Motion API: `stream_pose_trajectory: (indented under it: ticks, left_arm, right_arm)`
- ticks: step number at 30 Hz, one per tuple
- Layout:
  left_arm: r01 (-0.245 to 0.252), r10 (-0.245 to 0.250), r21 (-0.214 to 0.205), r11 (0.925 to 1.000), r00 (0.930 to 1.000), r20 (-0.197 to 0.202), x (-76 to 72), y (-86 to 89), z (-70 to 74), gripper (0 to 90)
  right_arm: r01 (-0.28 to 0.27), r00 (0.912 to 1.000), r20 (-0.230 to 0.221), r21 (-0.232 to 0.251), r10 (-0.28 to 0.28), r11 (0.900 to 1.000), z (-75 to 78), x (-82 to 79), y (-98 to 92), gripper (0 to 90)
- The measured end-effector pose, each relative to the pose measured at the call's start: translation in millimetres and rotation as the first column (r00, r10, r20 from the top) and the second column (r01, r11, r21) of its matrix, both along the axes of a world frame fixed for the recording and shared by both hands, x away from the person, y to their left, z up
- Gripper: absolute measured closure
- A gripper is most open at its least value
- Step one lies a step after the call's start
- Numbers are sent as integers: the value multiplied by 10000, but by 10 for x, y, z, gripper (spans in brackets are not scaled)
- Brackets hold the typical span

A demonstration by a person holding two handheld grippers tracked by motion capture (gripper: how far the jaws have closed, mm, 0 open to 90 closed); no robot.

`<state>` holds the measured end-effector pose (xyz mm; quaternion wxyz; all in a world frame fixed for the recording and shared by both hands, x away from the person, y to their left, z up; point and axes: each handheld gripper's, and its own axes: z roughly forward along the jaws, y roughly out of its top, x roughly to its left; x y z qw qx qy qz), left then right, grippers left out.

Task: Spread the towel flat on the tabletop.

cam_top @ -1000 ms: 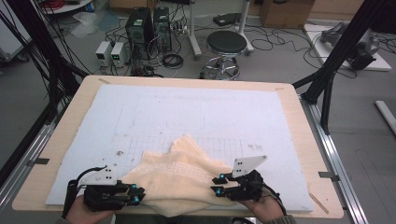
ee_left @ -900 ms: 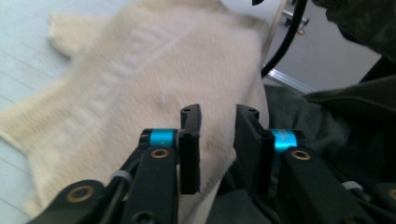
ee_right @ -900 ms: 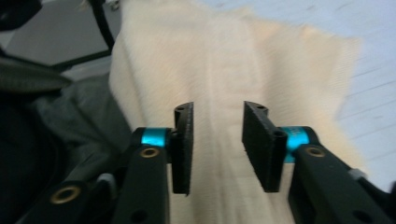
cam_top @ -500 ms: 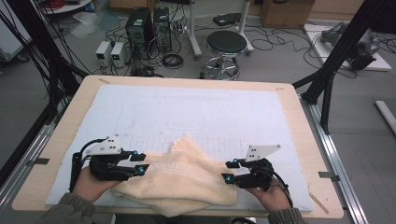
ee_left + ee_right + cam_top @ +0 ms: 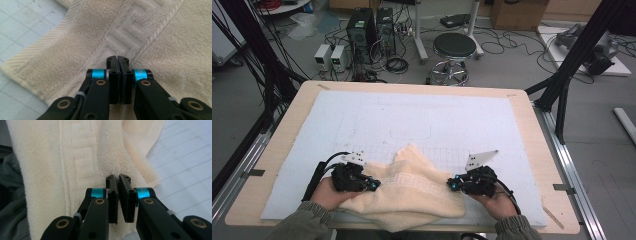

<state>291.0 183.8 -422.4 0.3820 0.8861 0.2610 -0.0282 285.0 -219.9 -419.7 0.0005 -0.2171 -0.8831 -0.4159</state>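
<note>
Towel (image 5: 409, 187), cream, bunched at table's (image 5: 532, 107) 6 o'clock edge.
Left tongs (image 5: 117, 59) and right tongs (image 5: 117, 178) each clamped on towel; shallow pinch may slip, dropping a side.

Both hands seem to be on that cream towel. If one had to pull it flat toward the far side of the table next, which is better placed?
Probably the left gripper: it sits nearer the bunched peak of the towel. The right gripper holds the lower edge.
</note>
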Motion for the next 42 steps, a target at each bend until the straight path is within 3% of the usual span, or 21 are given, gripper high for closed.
stream_pose_trajectory:
  ticks: [3,5,6,7,9,10,12,14,16,18,19,21,23,25,29,31,33,34,36,39,42]
  left_arm:
    - [-580,611,-481,9972,9959,663,7,82,113,896]
    - [-1060,1172,-1093,9883,9878,1021,27,151,225,897]
    - [-1060,1172,-1093,9883,9878,1021,27,151,225,898]
    - [-1383,1581,-1437,9799,9780,1365,50,191,339,898]
    - [-1603,1893,-1812,9703,9694,1562,71,212,438,897]
    - [-1603,1893,-1812,9703,9694,1562,71,212,438,897]
    - [-1798,2153,-1935,9645,9596,1813,83,223,498,897]
    - [-1856,2163,-1736,9672,9598,1788,79,208,452,896]
    - [-1788,2047,-1572,9712,9642,1683,66,200,408,896]
    - [-1620,1787,-1266,9786,9747,1342,-24,184,250,896]
    - [-1511,1637,-1111,9822,9799,1142,-57,185,192,896]
    - [-1292,1355,-799,9884,9875,799,-143,174,90,896]
    - [-1104,1154,-832,9904,9916,586,-220,164,25,897]
    - [-1004,1048,-840,9914,9932,497,-245,159,3,897]
    - [-1003,1070,-921,9907,9917,715,-220,165,90,845]
    - [-1050,1166,-1103,9883,9877,1042,-203,182,176,797]
    - [-1217,1400,-1314,9838,9802,1403,-167,213,266,738]
    - [-1217,1400,-1314,9838,9802,1403,-167,213,266,714]
    - [-1606,1898,-1672,9727,9658,1766,-85,258,336,666]
    - [-2059,2287,-1282,9701,9526,2005,16,286,279,612]
    - [-2429,2499,-605,9682,9522,1756,104,309,124,581]
  right_arm:
    - [217,9986,477,47,-219,9998,157,79,4,858]
    - [419,9948,925,42,-421,9991,298,149,10,859]
    - [577,9907,1230,20,-575,9983,377,191,14,859]
    - [810,9854,1498,36,-806,9967,459,230,21,859]
    - [1094,9736,1993,197,-1111,9938,633,320,32,860]
    - [1206,9653,2305,241,-1229,9924,718,356,41,860]
    - [1376,9476,2843,480,-1456,9893,837,396,59,857]
    - [1393,9448,2945,356,-1436,9896,844,422,85,854]
    - [1276,9548,2710,-17,-1224,9918,723,423,116,854]
    - [1167,9737,2041,-628,-1017,9912,541,404,136,849]
    - [1029,9770,1949,-728,-870,9920,444,365,138,850]
    - [829,9903,1170,-698,-744,9941,269,299,128,850]
    - [554,9954,835,-1009,-470,9934,122,215,127,848]
    - [650,9964,587,-740,-607,9951,30,164,93,827]
    - [905,9954,317,-124,-901,9958,47,160,10,692]
    - [1002,9935,525,129,-1007,9949,124,153,-33,639]
    - [1126,9915,601,466,-1153,9926,207,164,-101,621]
    - [1126,9915,601,466,-1153,9926,207,164,-101,621]
    - [1496,9863,587,753,-1541,9859,266,198,-202,582]
    - [1761,9825,486,747,-1800,9815,200,235,-224,521]
    - [1943,9807,106,603,-1953,9791,62,283,-190,482]
